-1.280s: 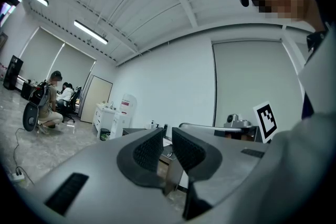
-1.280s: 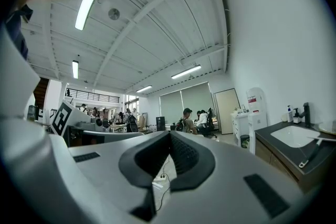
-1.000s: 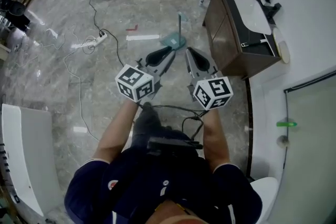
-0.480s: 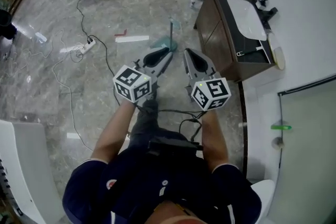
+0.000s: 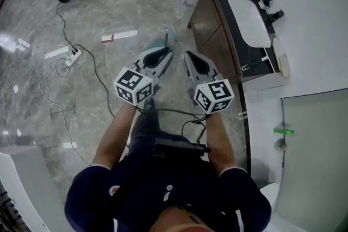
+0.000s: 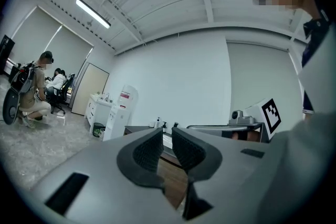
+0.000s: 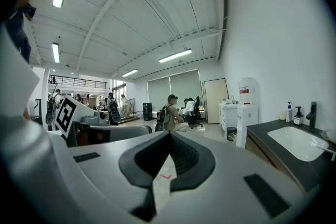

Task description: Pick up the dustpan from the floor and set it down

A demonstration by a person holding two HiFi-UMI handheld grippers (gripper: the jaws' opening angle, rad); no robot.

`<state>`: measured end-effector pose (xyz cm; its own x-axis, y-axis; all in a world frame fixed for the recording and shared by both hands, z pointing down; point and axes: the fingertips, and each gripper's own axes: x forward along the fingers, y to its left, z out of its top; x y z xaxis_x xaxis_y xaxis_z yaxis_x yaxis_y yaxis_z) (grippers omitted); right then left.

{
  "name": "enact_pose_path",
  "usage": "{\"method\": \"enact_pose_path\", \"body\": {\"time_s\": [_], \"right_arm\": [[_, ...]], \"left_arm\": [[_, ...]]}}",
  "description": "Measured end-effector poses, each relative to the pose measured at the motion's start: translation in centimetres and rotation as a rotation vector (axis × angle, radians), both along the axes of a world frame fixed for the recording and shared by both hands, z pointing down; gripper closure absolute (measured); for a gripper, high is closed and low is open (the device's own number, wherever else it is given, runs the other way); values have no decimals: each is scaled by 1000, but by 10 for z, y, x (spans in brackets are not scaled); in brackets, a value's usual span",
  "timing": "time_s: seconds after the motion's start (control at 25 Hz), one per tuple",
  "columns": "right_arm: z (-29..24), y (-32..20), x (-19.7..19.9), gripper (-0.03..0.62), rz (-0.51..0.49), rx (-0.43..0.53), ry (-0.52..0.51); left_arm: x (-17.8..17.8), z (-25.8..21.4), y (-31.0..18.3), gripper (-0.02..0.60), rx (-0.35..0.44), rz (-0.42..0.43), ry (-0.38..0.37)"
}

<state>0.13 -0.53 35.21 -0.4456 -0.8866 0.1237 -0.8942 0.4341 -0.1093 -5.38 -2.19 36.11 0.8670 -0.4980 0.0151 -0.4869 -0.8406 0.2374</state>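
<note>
In the head view a teal dustpan (image 5: pixel 163 39) with an upright handle stands on the marble floor, partly hidden behind my left gripper's tip. My left gripper (image 5: pixel 162 52) is held level just short of it; its jaws stand slightly apart with nothing between them (image 6: pixel 167 132). My right gripper (image 5: pixel 188 56) is beside it on the right, toward the dark cabinet (image 5: pixel 213 30). Its tips meet, with only floor showing behind them (image 7: pixel 168 136). Neither gripper view shows the dustpan.
The cabinet carries a white sink (image 5: pixel 248 20) with bottles at its far end. A power strip (image 5: pixel 72 56) and black cables lie on the floor at left, near a white tape strip (image 5: pixel 120 36). People sit at the far end of the room (image 7: pixel 173 113).
Both grippers have moved forward across the floor together. The dustpan, clear ahead of the tips a second ago, now sits right at the left gripper's tip.
</note>
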Motion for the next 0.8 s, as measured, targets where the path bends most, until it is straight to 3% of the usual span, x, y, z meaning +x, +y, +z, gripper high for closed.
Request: {"method": "enact_pose_path", "body": {"time_s": [0.4,0.8], "right_arm": [[-10,-118,0,588,41,-12,10],[-21,-164,22,588,45,10,0]], "left_arm": [[-1,2,-115,518,-25,48,-41],[21,-11,-159,518,-16,55,-30]]}}
